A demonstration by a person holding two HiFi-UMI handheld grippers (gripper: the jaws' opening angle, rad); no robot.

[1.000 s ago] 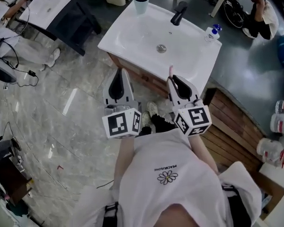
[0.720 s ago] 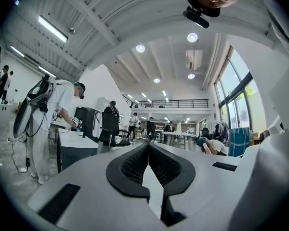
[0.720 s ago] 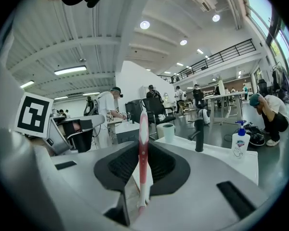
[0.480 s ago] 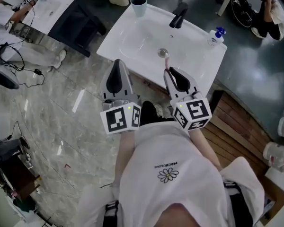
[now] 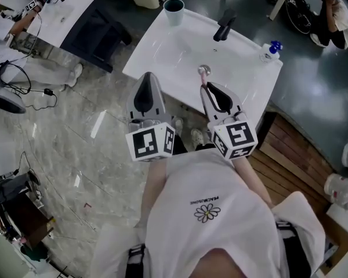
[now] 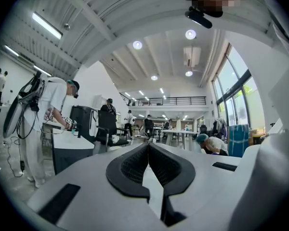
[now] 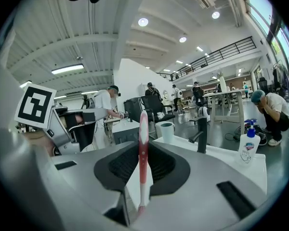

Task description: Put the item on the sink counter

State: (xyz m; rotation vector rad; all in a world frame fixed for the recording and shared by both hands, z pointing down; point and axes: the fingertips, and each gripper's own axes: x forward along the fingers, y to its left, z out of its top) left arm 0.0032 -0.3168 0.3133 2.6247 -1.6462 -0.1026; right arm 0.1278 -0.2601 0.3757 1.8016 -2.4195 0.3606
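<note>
My right gripper (image 5: pixel 206 86) (image 7: pixel 143 154) is shut on a pink and white toothbrush (image 7: pixel 143 129), which stands upright between the pads. In the head view the toothbrush (image 5: pixel 204 74) head pokes out over the front of the white sink counter (image 5: pixel 162 39), near the drain. To its left, my left gripper (image 5: pixel 149 75) (image 6: pixel 148 150) is shut with nothing in it, level, at the counter's front edge. On the counter stand a teal cup (image 5: pixel 174 7) (image 7: pixel 167 131), a black faucet (image 5: pixel 222 26) (image 7: pixel 201 134) and a soap bottle (image 5: pixel 271 51) (image 7: pixel 248 147).
A wooden platform (image 5: pixel 293 155) lies right of the sink cabinet, with white containers (image 5: pixel 341 184) beyond it. A second white counter (image 5: pixel 64 10) with a person at it is at the upper left. Another person crouches at the upper right (image 5: pixel 332 16). Cables lie on the marble floor (image 5: pixel 58 132).
Both grippers have moved forward toward the sink. The toothbrush tip has passed from the counter's front edge to over the basin near the drain. The right grip is unchanged.
</note>
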